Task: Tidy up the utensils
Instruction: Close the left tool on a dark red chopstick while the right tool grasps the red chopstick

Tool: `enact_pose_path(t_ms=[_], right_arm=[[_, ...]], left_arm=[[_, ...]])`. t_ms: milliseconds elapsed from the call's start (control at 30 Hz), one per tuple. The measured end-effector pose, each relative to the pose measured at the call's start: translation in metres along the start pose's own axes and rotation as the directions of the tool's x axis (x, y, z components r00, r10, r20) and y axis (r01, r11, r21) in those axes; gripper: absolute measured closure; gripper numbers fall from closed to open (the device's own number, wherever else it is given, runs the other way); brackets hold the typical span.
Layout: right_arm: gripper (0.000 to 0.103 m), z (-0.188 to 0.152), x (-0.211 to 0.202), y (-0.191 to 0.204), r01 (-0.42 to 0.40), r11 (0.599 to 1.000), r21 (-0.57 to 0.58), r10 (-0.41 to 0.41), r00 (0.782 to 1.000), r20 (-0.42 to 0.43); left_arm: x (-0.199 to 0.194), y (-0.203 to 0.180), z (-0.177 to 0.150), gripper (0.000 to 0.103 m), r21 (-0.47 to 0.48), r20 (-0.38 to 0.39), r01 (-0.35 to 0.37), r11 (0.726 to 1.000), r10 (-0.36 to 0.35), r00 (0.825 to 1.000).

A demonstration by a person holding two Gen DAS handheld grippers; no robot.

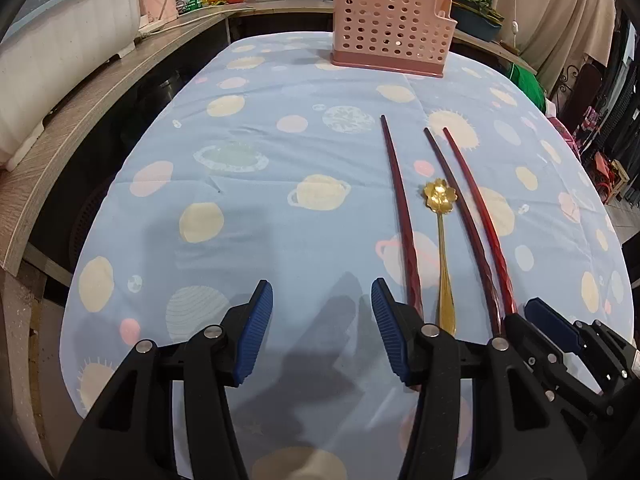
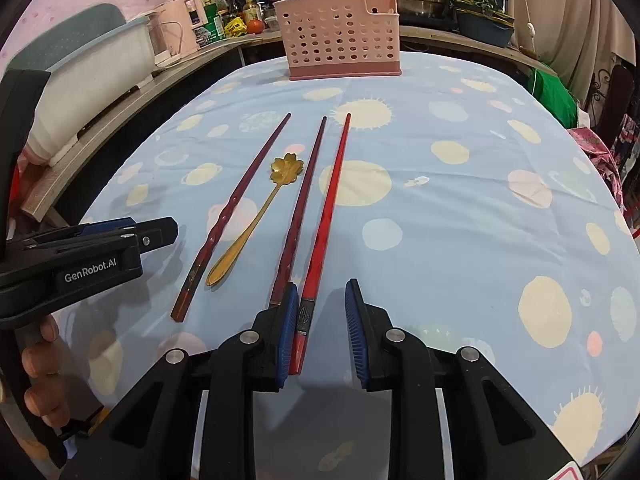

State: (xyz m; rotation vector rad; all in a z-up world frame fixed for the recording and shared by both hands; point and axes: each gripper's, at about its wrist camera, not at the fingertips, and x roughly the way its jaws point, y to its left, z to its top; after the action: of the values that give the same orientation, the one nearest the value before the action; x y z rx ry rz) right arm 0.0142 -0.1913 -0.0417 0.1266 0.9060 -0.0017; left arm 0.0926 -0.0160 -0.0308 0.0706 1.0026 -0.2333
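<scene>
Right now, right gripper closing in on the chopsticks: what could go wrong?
1. The bright red chopstick lies against the right gripper's inner left pad with a gap on the other side; closing may push it sideways rather than pinch it.
2. The dark chopstick lies close beside it, under that finger's outer edge, and may be nudged or dragged.
3. The left gripper hangs open, beside the leftmost chopstick and gold spoon; a drift could scatter them.
</scene>
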Motion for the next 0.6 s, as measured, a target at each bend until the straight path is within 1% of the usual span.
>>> enact_pose_path(t_ms=[33, 100, 133, 200, 433, 600], right_arm=[[0.082, -0.001, 0.0, -0.001, 0.001, 1.0, 0.002, -0.001, 1.0, 0.002], [0.089, -0.001, -0.001, -0.002, 0.009, 1.0, 0.004, -0.009, 1.0, 0.006], [0.09, -0.002, -0.001, -0.004, 0.011, 1.0, 0.008, -0.011, 1.0, 0.007], [0.094, -0.002, -0.001, -0.007, 0.008, 1.0, 0.021, -0.008, 1.0, 0.008], [0.095, -0.003, -0.002, -0.01, 0.002, 1.0, 0.028, -0.003, 1.0, 0.01], [0.096, -0.004, -0.002, -0.01, 0.001, 1.0, 0.03, -0.001, 1.0, 0.01]], left_arm=[[0.0, -0.001, -0.001, 0.054, 0.002, -0.003, 0.002, 1.0, -0.002, 1.0], [0.0, -0.002, -0.003, 0.053, 0.004, -0.007, 0.011, 1.0, -0.011, 1.0], [0.0, -0.002, -0.004, 0.053, 0.006, -0.007, 0.013, 1.0, -0.013, 1.0], [-0.002, -0.004, -0.005, 0.05, 0.012, -0.004, 0.015, 1.0, -0.015, 1.0], [-0.006, -0.012, -0.015, 0.048, 0.041, -0.011, 0.043, 0.998, -0.043, 0.999], [-0.005, -0.019, -0.021, 0.047, 0.063, -0.023, 0.055, 0.996, -0.053, 0.998]])
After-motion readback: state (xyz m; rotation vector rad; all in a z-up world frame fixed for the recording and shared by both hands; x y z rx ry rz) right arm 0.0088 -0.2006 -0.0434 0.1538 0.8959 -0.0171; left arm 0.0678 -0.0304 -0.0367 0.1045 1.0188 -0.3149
